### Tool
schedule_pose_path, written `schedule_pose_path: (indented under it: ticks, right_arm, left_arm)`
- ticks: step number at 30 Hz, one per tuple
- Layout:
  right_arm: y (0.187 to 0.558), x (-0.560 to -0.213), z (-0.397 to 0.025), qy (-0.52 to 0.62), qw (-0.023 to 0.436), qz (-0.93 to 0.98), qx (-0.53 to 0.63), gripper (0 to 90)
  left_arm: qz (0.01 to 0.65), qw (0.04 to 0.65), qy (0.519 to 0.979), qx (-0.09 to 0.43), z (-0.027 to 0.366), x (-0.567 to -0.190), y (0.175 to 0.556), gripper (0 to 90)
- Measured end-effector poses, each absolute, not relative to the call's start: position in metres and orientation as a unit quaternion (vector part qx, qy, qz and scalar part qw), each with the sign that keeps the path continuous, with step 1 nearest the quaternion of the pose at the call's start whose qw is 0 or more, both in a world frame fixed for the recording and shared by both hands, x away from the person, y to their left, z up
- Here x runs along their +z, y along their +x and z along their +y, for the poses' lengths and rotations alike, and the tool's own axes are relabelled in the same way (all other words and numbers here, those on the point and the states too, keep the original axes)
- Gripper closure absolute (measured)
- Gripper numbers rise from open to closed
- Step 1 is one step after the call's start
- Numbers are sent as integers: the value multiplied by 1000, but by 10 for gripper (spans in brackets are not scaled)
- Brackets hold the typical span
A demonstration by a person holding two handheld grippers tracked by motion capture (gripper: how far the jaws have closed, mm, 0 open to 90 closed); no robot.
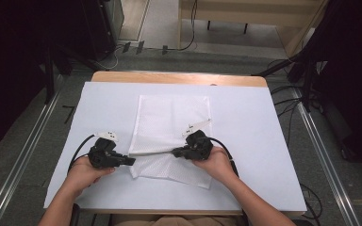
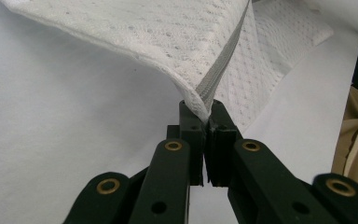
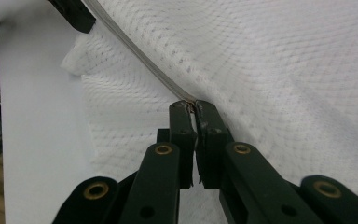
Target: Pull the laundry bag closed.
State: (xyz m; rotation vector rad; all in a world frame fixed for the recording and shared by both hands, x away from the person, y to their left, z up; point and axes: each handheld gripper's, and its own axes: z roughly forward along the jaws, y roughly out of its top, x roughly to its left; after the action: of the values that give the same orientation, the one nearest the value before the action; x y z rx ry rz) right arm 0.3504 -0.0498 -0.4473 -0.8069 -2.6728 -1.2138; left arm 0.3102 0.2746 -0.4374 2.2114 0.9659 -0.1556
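A white mesh bag [image 1: 172,122] with a grey zipper lies on the white table cover, its near part folded. My left gripper [image 1: 131,160] is shut on the bag's left zipper end [image 2: 204,100], lifting the mesh off the table. My right gripper [image 1: 175,152] is shut on the zipper [image 3: 189,103] farther along. The zipper edge [image 1: 153,151] runs taut between the two grippers. In the right gripper view the left gripper's jaw tip [image 3: 77,14] shows at the top left.
The white cover [image 1: 245,122] spans a wooden table [image 1: 179,77]. Dark stands and cables crowd the floor on both sides. Beyond the far edge lies grey floor with more cables. A beige garment [image 2: 354,140] shows at the table's near side.
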Motion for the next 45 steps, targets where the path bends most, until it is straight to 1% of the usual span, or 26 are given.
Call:
schedule_pose_path:
  ticks: [3,5,7,19,45]
  right_arm:
    - [350,-447,-53,-267,49,-875,-400,881]
    - [350,-448,-55,-271,40,-876,-397,881]
    - [351,-449,-60,-279,47,-872,-399,881]
    - [346,-451,-70,-281,49,-874,-393,881]
    - [346,-446,-101,-301,41,-868,-392,881]
  left_arm:
    - [376,353,854,-59,275,-437,310,878]
    - [377,353,854,-61,276,-437,310,878]
    - [379,353,853,-60,277,-437,310,878]
    - [372,352,857,-57,276,-437,310,878]
    - [375,350,856,-61,279,-437,309,876]
